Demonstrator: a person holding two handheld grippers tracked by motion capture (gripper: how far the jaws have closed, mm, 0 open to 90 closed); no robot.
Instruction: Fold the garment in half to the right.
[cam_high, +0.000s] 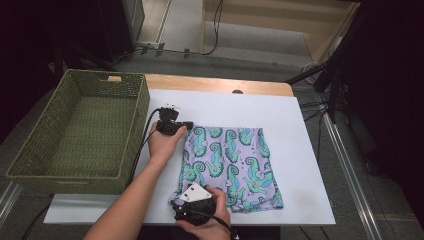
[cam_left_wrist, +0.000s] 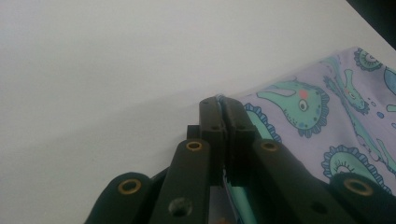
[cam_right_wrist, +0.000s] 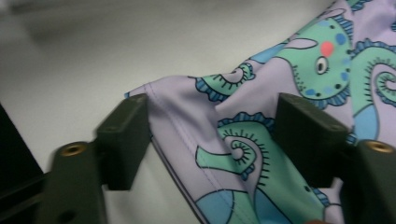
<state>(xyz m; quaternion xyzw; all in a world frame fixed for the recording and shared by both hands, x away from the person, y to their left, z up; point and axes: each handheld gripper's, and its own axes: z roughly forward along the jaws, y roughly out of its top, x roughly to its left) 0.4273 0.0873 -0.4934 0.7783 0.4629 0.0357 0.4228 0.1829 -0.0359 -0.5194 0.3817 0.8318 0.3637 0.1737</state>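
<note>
High view – fixed above the near edge of the table (cam_high: 310, 150), facing forward and down, taking in the whole top. Both gripper views ride low and close, looking along their own jaws – all three share the patterned cloth (cam_high: 235, 160) (cam_left_wrist: 327, 121) (cam_right_wrist: 280, 102) and white surface.

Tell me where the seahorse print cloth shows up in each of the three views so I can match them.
High view: the cloth lies flat at centre on the white table sheet, right of the basket.
Left gripper view: at right, its edge pinched by the left gripper.
Right gripper view: centre and right, its corner between the right gripper's spread jaws.
Shared landmark: the white table sheet under the cloth.
</note>
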